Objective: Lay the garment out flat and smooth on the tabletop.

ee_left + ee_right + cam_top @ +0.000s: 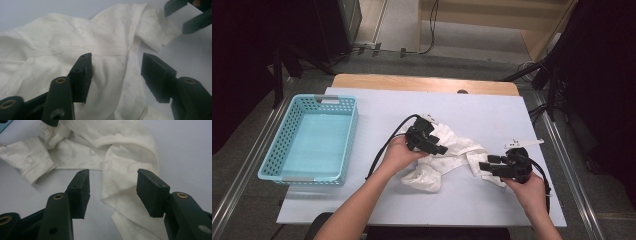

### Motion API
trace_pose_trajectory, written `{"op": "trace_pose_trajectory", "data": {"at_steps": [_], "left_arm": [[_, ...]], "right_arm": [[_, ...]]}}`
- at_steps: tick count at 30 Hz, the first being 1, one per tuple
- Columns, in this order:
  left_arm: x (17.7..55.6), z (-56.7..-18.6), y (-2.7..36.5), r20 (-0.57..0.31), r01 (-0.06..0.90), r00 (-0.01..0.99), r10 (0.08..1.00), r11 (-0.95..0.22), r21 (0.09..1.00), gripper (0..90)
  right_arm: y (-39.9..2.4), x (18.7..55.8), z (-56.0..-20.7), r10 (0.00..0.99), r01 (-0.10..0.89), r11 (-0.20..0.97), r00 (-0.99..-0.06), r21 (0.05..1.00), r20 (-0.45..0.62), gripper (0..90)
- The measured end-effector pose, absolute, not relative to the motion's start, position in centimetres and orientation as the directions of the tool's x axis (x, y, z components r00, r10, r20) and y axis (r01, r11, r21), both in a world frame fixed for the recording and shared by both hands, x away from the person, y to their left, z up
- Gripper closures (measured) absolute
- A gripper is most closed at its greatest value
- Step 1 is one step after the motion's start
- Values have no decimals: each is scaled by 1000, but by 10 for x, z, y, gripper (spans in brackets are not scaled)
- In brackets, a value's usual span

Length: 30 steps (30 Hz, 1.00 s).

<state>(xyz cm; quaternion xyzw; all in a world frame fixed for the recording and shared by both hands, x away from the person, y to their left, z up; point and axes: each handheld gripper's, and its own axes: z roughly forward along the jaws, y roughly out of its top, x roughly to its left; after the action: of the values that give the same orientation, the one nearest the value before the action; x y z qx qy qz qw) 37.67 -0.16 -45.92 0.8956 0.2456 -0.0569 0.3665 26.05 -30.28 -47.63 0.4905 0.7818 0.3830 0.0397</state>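
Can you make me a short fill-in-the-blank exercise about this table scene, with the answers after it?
1. The crumpled garment on the table is ____ in colour.
2. The light blue basket stands on the ____ side of the table in the high view.
3. The basket holds ____.
4. The left tongs and right tongs both have their jaws ____, with cloth between them.

Missing words: white; left; nothing; open

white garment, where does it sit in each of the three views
High view: the white garment lies crumpled at table centre, between both grippers.
Left gripper view: it spreads from the left across the middle.
Right gripper view: it runs from top left down to bottom centre.
Shared landmark: its cuffed sleeve end.
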Motion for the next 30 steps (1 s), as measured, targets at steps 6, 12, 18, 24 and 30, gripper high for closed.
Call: {"op": "trace_pose_trajectory", "data": {"at_steps": [6, 12, 18, 24, 30], "left_arm": [[376, -461, 0, -273, 473, 879, 392, -638, 607, 521], [379, -467, -1, -275, 472, 880, 388, -640, 606, 595], [383, -472, 1, -274, 476, 877, 395, -640, 603, 822], [386, -463, 9, -292, 483, 872, 394, -592, 645, 860], [389, -455, 19, -315, 500, 860, 402, -542, 675, 859]], "right_arm": [[-298, 249, -489, 800, 746, 234, -512, 623, 313, 442], [-294, 253, -503, 806, 766, 228, -495, 602, 325, 445], [-288, 255, -510, 805, 757, 256, -512, 602, 302, 447], [-281, 256, -513, 813, 731, 273, -523, 626, 257, 484], [-274, 259, -516, 834, 695, 290, -521, 658, 183, 671]]}}
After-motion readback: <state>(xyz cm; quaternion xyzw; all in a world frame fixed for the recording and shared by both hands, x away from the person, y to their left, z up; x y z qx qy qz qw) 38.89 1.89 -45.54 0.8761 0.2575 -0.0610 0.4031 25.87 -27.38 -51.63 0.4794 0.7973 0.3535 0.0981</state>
